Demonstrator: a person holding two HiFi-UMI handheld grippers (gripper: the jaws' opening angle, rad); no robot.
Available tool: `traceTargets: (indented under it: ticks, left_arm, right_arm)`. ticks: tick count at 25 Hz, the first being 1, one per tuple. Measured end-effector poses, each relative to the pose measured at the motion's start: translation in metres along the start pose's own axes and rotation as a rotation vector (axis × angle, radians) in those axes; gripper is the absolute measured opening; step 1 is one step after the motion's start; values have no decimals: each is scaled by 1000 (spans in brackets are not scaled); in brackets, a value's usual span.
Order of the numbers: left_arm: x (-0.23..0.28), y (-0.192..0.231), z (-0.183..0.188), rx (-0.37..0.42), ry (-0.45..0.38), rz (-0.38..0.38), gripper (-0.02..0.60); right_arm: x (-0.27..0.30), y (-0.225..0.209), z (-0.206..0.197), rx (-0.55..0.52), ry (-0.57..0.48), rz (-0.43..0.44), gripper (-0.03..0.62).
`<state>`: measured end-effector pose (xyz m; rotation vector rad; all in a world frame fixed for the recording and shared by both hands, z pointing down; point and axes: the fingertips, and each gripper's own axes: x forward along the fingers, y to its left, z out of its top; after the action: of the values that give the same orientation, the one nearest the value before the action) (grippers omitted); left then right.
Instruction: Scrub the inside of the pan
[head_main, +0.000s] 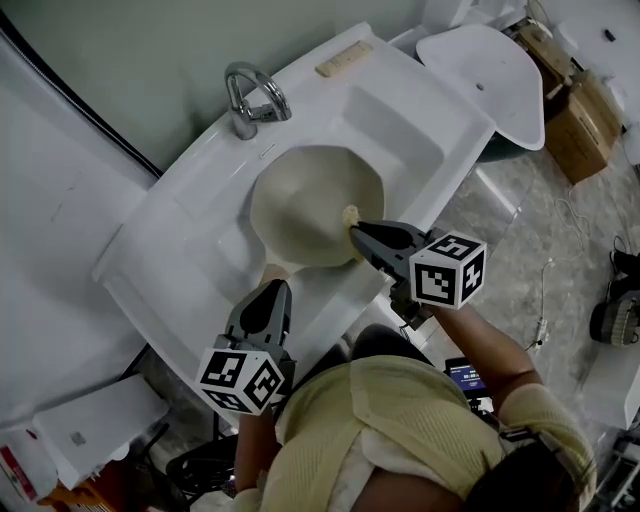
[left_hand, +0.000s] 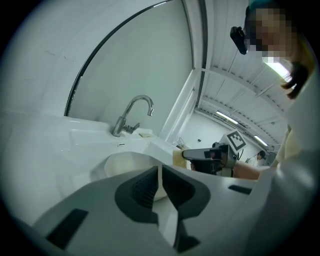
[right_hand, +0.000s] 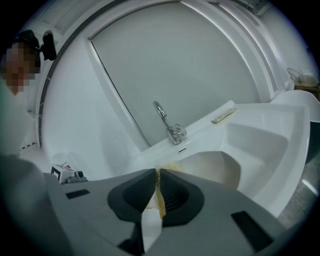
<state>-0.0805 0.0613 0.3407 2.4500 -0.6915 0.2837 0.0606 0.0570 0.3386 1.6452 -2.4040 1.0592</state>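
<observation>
Pan (head_main: 310, 205), cream-coloured and round, lies in the bowl of the white sink (head_main: 420, 130) just in front of the faucet (head_main: 250, 100) in the head view, its short handle (head_main: 272, 272) pointing away from the faucet toward the person. On the side of the pan away from the faucet, the right gripper (head_main: 355, 235) pinches a yellow sponge (head_main: 350, 214) that touches the pan's rim or inner wall; which of the two I cannot tell. The left gripper (head_main: 274, 292) hangs at the end of the handle, farther from the faucet than the pan, and contact with the handle cannot be made out. A flat tan strip (head_main: 345, 58) lies on the sink ledge, along from the faucet. In the left gripper view the left gripper (left_hand: 160, 180) has its jaws all but together, with only a thin slit between the ribbed pads and nothing in it. Beyond them the pan (left_hand: 125, 165) sits below the faucet (left_hand: 132, 115), and the right gripper (left_hand: 200, 154) reaches in from the side away from the faucet, the sponge (left_hand: 177, 156) at its tip by the pan's edge. In the right gripper view the right gripper (right_hand: 156, 185) is clamped on the sponge (right_hand: 160, 200), a narrow yellow band squeezed between the pads and poking out ahead of them. The pan (right_hand: 215, 167) lies in the sink (right_hand: 270, 135) directly below the faucet (right_hand: 167, 122), and the tan strip (right_hand: 223, 116) rests on the ledge beside the faucet.
</observation>
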Motion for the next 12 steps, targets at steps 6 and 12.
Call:
traceTargets:
  ticks: [6,12]
  left_arm:
    - [14,22,-7,18,40,91,71]
    - [30,41,-13,93,78,223,71]
  right_arm:
    - [29,-9,12,-91,49,12,46]
    - [63,-34,26,-181,120,57,46]
